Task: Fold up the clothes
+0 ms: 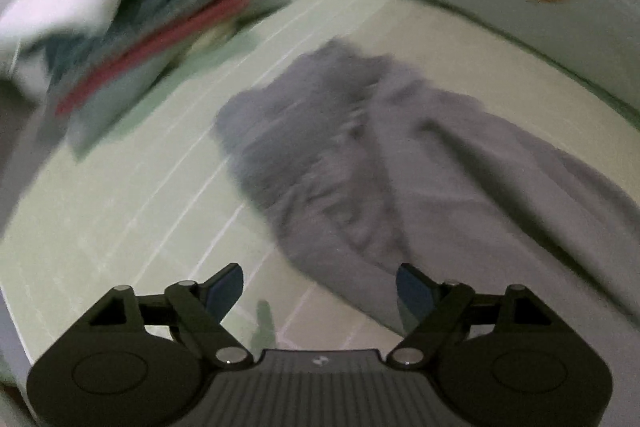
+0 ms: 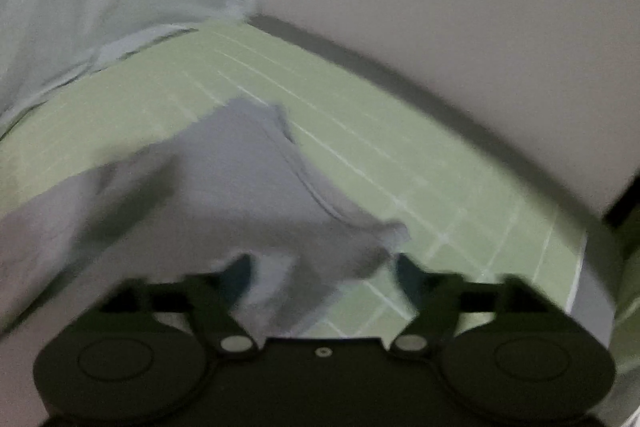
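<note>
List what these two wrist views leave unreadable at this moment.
- Pile of clothes, left wrist view: motion blur; separate items cannot be told apart.
- Grey garment: its type is unclear; the right frame edge cuts it off.
- Right gripper, right wrist view: blurred; whether it touches the garment is unclear.

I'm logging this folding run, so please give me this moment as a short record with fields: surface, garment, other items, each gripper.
surface: green mat with a white grid
garment: grey garment, crumpled and unfolded on the mat
other items: blurred pile of clothes, white, dark and red, at far left in the left wrist view
left gripper: open, holds nothing, above the garment's near edge
right gripper: open, over a garment corner, not gripping it
image quality: motion blur in both views
</note>
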`<move>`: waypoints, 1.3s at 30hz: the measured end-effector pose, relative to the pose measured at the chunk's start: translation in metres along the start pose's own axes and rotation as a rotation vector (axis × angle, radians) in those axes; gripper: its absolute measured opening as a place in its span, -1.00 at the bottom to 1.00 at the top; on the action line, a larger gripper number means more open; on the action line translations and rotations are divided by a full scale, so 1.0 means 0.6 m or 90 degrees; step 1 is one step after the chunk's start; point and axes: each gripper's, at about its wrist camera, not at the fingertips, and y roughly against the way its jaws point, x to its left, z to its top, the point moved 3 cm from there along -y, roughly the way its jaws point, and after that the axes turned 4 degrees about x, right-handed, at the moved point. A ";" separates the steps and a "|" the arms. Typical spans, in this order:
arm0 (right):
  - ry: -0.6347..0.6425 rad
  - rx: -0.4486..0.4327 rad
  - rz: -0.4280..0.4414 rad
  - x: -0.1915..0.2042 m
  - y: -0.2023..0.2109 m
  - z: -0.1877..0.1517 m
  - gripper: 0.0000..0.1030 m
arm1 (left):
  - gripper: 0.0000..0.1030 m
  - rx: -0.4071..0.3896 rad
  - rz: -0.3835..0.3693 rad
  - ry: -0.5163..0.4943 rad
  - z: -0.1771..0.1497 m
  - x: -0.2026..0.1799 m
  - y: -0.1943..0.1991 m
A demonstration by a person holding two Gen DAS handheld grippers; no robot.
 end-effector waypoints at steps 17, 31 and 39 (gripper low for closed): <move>0.315 0.040 0.281 0.340 0.056 -0.076 0.98 | 0.87 -0.008 -0.211 -0.344 -0.046 -0.291 0.010; 0.294 0.050 0.325 0.420 -0.029 0.017 1.00 | 0.87 -0.013 -0.197 -0.303 0.056 -0.353 -0.067; 0.245 0.029 0.334 0.412 -0.018 0.044 1.00 | 0.87 -0.076 -0.199 -0.234 0.108 -0.341 -0.036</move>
